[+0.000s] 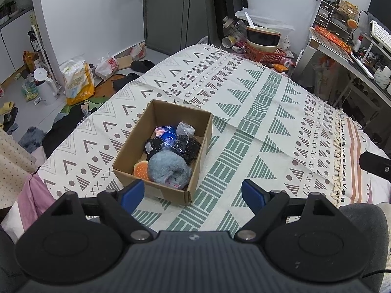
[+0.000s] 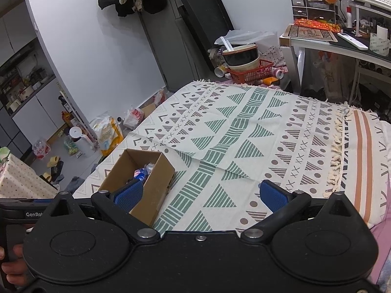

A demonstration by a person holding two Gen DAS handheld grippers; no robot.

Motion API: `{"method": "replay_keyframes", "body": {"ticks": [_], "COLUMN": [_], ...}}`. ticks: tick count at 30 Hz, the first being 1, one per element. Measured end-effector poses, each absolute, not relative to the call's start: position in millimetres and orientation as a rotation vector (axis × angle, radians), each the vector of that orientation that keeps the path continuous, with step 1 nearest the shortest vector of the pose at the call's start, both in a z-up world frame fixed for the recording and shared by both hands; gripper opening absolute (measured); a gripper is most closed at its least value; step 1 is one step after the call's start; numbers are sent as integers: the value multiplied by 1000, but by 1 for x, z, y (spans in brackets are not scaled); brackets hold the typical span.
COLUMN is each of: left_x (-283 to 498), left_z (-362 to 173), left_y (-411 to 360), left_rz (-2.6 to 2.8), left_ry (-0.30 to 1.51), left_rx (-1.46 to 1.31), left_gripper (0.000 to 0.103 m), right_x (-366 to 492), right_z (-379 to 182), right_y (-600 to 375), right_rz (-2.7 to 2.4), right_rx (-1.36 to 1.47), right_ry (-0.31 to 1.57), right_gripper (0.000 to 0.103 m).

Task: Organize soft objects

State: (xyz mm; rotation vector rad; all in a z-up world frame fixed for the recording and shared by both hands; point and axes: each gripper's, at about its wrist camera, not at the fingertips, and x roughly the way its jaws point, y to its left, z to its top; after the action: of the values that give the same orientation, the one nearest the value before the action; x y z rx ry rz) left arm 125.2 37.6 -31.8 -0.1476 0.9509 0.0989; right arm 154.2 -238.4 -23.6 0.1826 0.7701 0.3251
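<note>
Clutter fills the room: bags on the floor, a desk [image 2: 342, 41] at the side, and a red basket [image 1: 265, 55] with bowls at the far end of a bed. On the bed lies a patterned blanket [image 1: 244, 112] with green triangles. A cardboard box [image 1: 160, 190] sits on the blanket. Inside it are soft things: a fuzzy grey toy [image 1: 168, 168], a little burger toy [image 1: 141, 169], a black lacy bundle [image 1: 185, 147] and a shiny blue packet [image 1: 167, 133]. The left gripper [image 1: 193, 193] hangs just in front of the box, released wide and holding nothing. The right gripper [image 2: 200, 193] is released wide too, with the box by its left finger.
</note>
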Motion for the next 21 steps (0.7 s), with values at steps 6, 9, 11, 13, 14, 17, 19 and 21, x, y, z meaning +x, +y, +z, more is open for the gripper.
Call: {"method": "replay_keyframes", "body": {"ticks": [6,9,11,13,14,17,19,21], "left_x": [125,125,125,125,125,124,123,122], "left_z": [-29,-28,-28,-28,-27,-27,-26,-25], "left_y": [35,33,33,31,30,29,28,27], "left_rz": [92,90,89,86,84,80,82,80], "left_ry": [944,941,942,943,943,939,935,932], "left_rx": [-140,-139,-138,-135,-135,-135,-131,-129], "left_gripper": [86,86,86,86,86,86,86,86], "right_x": [153,152,152,152,152,152,151,151], "right_z": [-23,-22,-22,-22,-22,-21,-21,-22], "right_y": [-239,-239,-240,-241,-241,-242,-243,-243], "right_rz": [320,318,315,315,315,313,311,311], "right_rx": [178,178,175,175,175,175,177,180], "right_ry": [764,764,762,761,761,762,765,765], "right_gripper": [103,103,103,103,103,103,103,103]}}
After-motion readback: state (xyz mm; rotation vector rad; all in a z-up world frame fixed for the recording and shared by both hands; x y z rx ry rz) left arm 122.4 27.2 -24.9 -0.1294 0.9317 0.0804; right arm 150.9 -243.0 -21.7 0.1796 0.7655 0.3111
